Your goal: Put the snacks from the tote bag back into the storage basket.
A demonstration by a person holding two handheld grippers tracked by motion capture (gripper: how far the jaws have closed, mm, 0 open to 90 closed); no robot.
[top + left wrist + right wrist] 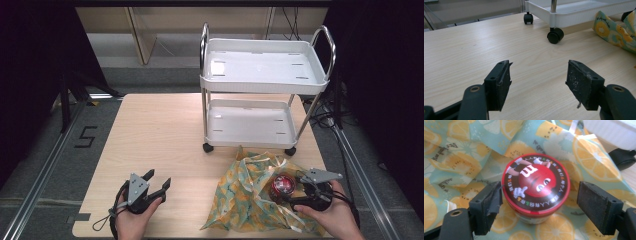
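A small round jar with a red cartoon-printed lid [535, 182] stands on a teal and orange lemon-print bag [471, 152]. My right gripper [539, 193] is open around the jar. Its left jaw is close against the jar's side and its right jaw stands clear of it. From the high view, the jar [281, 184] sits on the crumpled bag [242, 197] at the table's front right, with the right gripper [291, 190] reaching in from the right. My left gripper [158, 179] is open and holds nothing over bare wood at the front left, as the left gripper view [539, 80] confirms.
A white two-tier cart [262, 86] on black casters [555, 35] stands on the wooden table [160, 130] at the back right, just behind the bag [614, 32]. Bare wood stretches across the table's left half. Floor lies beyond the table's edges.
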